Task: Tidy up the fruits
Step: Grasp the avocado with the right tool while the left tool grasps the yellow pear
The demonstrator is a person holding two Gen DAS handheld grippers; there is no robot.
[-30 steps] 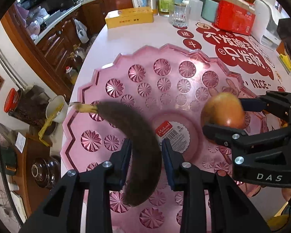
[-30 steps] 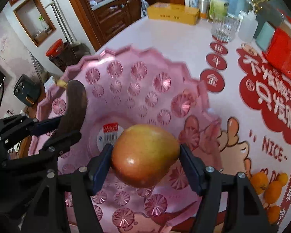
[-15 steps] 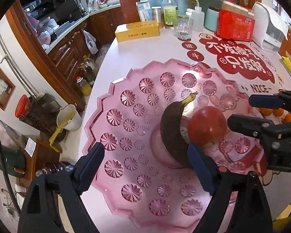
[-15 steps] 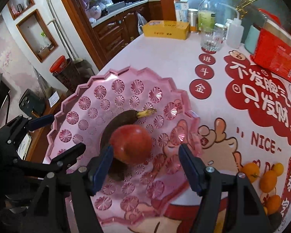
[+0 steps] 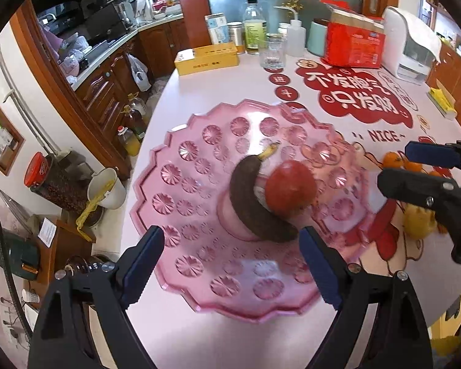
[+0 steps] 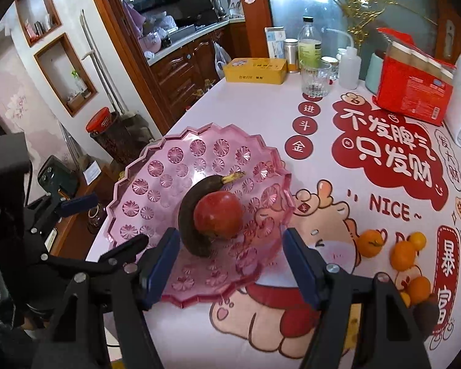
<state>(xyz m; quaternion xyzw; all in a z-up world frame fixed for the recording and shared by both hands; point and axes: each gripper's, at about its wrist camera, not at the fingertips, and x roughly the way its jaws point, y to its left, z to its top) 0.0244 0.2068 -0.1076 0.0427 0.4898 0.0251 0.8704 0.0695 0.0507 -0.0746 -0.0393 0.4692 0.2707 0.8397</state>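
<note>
A pink scalloped plastic plate [image 5: 199, 184] [image 6: 156, 190] sits on the table. A dark overripe banana [image 5: 249, 203] [image 6: 190, 215] lies at its centre with a red apple [image 5: 289, 187] [image 6: 218, 213] touching its right side. My left gripper [image 5: 230, 261] is open and empty, above the plate's near edge. My right gripper [image 6: 230, 261] is open and empty, just before the plate's near right edge; it also shows at the right of the left wrist view [image 5: 421, 169]. Several small oranges [image 6: 405, 255] lie on the table to the right.
At the back stand a yellow box [image 5: 207, 58], a glass [image 5: 273, 52], bottles [image 5: 255, 30], a red package [image 5: 353, 43] and a white appliance [image 5: 411, 52]. The table's left edge drops to a cluttered floor with a bucket [image 5: 106, 187] and a red-lidded jar [image 5: 40, 172].
Both grippers opened, releasing the banana and apple onto the plate, then pulled back and up. The fruits now rest together at the plate's centre.
</note>
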